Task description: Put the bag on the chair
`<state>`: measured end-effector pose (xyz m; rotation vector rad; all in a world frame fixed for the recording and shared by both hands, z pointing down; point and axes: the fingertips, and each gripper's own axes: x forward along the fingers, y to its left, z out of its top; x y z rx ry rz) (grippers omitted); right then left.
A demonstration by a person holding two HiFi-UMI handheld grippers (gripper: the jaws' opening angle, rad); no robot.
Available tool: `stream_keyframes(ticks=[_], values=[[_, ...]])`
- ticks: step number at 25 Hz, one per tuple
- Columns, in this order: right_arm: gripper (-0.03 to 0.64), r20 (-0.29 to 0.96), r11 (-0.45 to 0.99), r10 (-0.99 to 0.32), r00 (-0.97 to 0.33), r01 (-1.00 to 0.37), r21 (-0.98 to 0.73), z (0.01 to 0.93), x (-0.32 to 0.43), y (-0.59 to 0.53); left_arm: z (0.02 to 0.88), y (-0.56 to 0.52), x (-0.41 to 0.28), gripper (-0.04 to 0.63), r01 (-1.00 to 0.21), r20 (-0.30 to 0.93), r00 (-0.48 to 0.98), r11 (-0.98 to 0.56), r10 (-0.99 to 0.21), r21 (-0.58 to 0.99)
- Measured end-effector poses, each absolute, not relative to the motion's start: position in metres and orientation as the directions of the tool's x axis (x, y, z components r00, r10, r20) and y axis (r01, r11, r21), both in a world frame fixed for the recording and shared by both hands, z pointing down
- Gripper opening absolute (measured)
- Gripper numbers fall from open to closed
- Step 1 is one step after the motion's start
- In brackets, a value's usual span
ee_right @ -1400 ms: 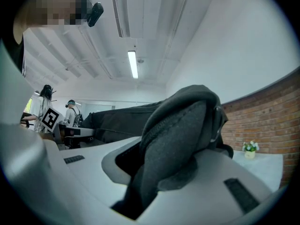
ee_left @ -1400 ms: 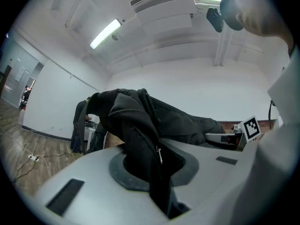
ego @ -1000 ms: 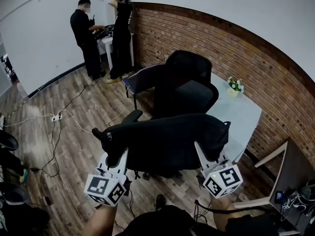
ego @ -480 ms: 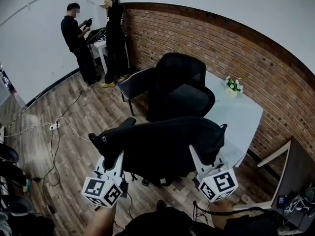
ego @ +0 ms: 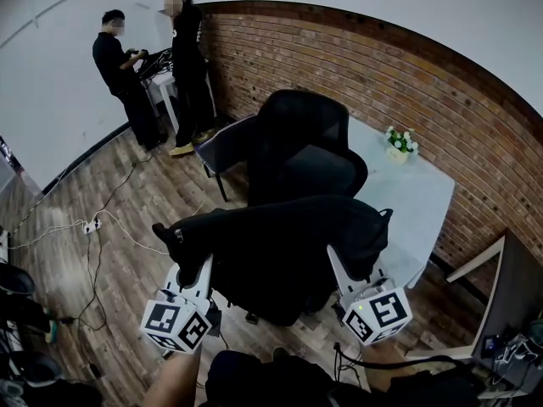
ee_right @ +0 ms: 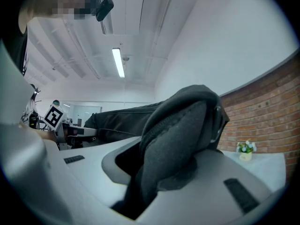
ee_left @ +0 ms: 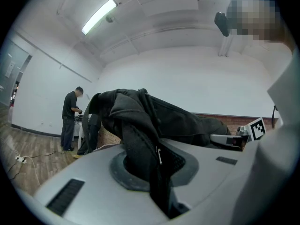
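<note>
Brick wall (ego: 382, 66) behind, left gripper (ego: 193, 271) and right gripper (ego: 341, 265) each pinch 1 end of the black bag (ego: 280, 240), slung level between them, likely for lowering flat onto the office chair (ego: 301, 134) beyond.

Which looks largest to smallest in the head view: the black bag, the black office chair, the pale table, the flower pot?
1. black bag, though it is nearest the camera.
2 and 3. black office chair and pale table: their visible parts look alike, so unranked.
4. flower pot.
</note>
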<state>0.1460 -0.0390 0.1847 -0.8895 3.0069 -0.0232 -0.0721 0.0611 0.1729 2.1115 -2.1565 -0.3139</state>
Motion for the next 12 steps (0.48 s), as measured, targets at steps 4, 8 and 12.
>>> stream_keyframes(ticks=[4, 8, 12], values=[[0.091, 0.001, 0.824, -0.566, -0.824, -0.566, -0.020, 0.187, 0.139, -0.047, 0.175, 0.042, -0.083, 0.044, -0.973, -0.062, -0.006, -0.009, -0.998, 0.230], [0.091, 0.007, 0.796, -0.605, -0.796, -0.605, -0.010, 0.189, 0.130, -0.061, 0.181, 0.018, -0.096, 0.046, -0.969, -0.074, 0.048, -0.064, -0.996, 0.237], [0.091, 0.009, 0.749, -0.662, -0.749, -0.662, -0.006, 0.191, 0.120, -0.075, 0.182, -0.010, -0.111, 0.046, -0.962, -0.080, 0.125, -0.141, -0.989, 0.232]])
